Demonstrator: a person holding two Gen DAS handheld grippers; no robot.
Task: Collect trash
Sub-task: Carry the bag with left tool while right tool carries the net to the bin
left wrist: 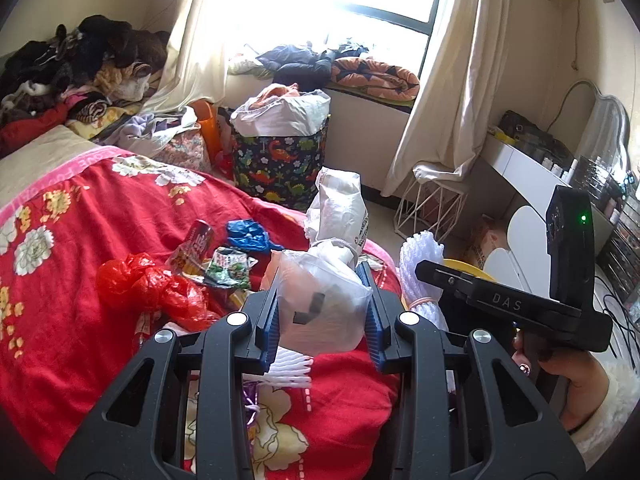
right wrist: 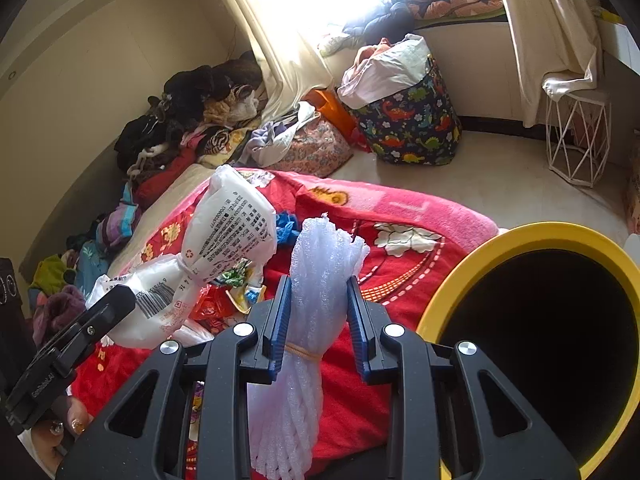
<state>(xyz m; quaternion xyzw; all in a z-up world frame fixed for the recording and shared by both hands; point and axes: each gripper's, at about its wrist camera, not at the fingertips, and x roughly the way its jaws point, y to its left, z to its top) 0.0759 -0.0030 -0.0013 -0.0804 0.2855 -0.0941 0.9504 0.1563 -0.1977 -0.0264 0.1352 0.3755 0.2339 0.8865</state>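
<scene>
My left gripper (left wrist: 323, 312) is shut on a knotted white plastic bag (left wrist: 324, 300) and holds it above the red floral blanket (left wrist: 80, 272). The bag also shows in the right wrist view (right wrist: 224, 240). My right gripper (right wrist: 318, 320) is shut on a bundle of white foam netting (right wrist: 320, 280) tied with a rubber band, just left of the yellow-rimmed trash bin (right wrist: 536, 240). More trash lies on the blanket: a red plastic bag (left wrist: 148, 284), a blue bag (left wrist: 248, 234), snack wrappers (left wrist: 228, 268) and a red can (left wrist: 200, 236).
A dinosaur-print laundry basket (left wrist: 280, 160) full of clothes stands by the window. A white wire stool (left wrist: 432, 200) and a white desk (left wrist: 532, 176) are at the right. Piled clothes (left wrist: 80, 64) lie at the bed's head.
</scene>
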